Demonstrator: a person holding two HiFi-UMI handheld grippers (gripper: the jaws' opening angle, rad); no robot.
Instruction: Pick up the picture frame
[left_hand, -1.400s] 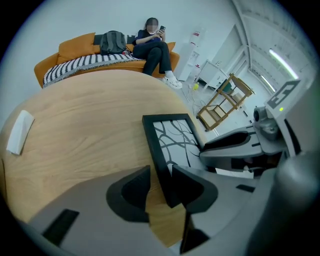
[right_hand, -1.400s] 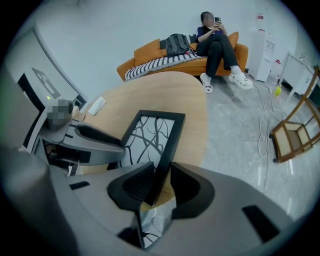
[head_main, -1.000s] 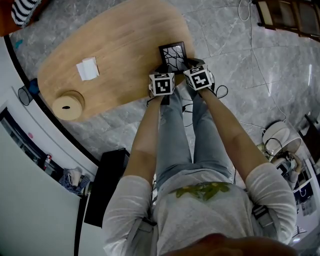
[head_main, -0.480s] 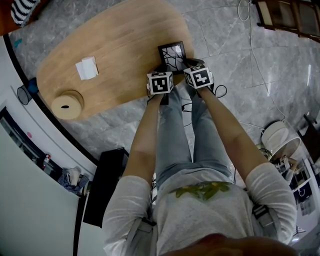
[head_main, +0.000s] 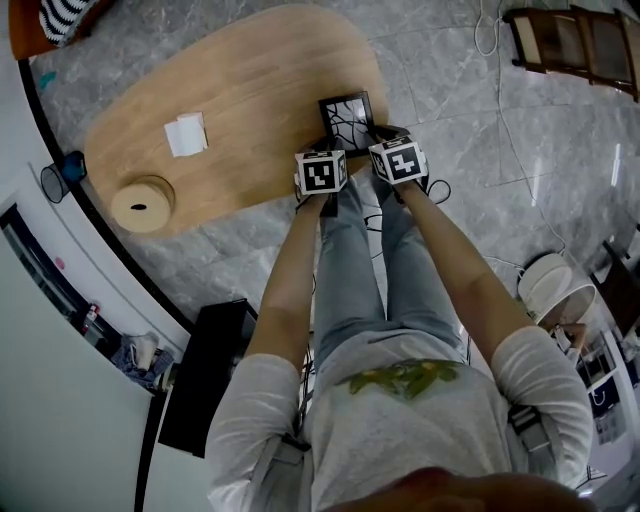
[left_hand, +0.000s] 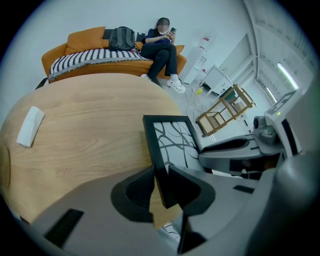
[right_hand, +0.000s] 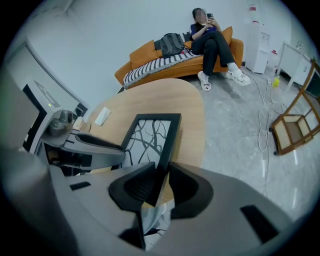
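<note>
The picture frame (head_main: 346, 113) stretched away from the person at the desk (head_main: 250, 100) edge. The left gripper (left_hand: 161, 176) had its jaws clamped on the left rail, the right gripper (right_hand: 161, 172) on the right.

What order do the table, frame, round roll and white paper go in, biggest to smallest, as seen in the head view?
1. Table
2. Roll and frame: about alike. The frame's near end is covered, so I leave these two unranked.
3. Paper
</note>
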